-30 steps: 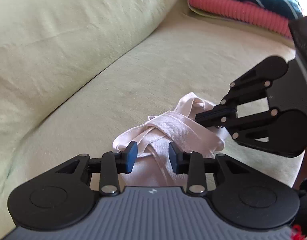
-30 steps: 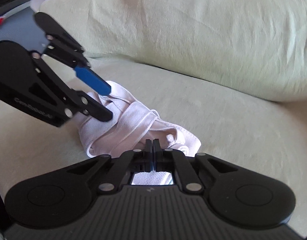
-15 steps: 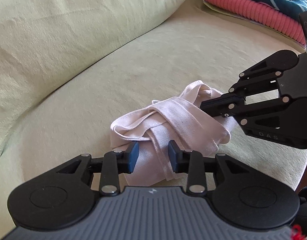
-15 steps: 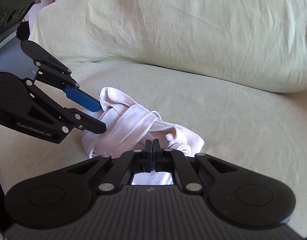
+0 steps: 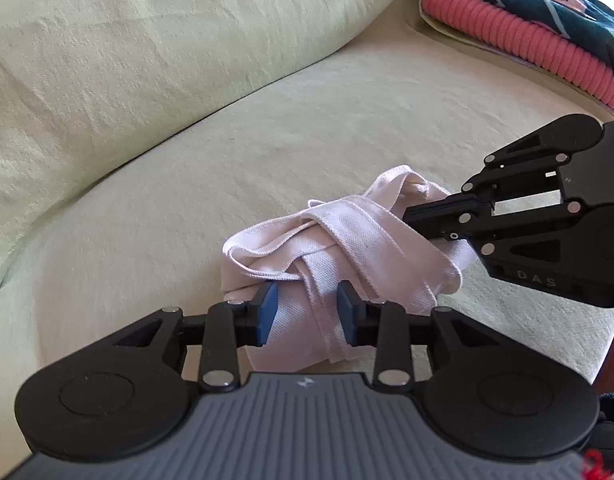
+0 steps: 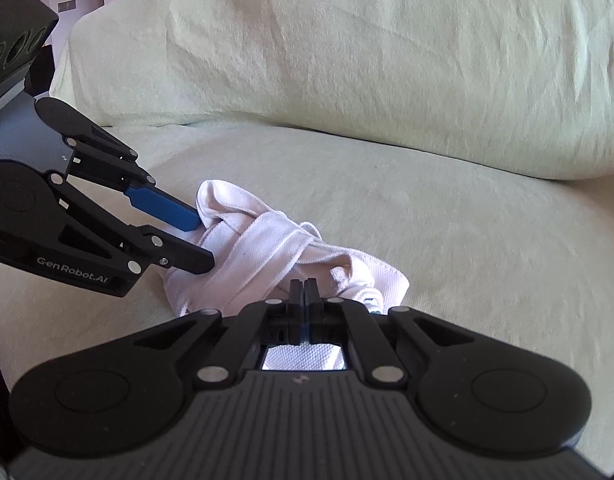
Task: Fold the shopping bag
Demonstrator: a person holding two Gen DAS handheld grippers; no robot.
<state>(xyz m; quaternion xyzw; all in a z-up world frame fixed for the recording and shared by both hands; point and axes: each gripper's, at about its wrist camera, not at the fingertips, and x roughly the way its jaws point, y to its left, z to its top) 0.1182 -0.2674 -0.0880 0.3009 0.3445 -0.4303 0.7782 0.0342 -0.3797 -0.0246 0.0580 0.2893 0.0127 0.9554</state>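
Two hand-held grippers meet at one pale woven-cotton shopping bag (image 5: 347, 248), a strap-wrapped bundle on the soft green sofa seat (image 5: 267, 140). Its long axis runs between them: left hand-held gripper (image 5: 307, 308) spread around the near end, right hand-held gripper (image 6: 304, 300) pressed together on the opposite end's fabric.

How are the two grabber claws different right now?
The left gripper has its jaws apart, with the bundled shopping bag between them; the right gripper has its jaws pressed together at the bag's other end. The left gripper shows blue pads; the right's are hidden. Both are black.
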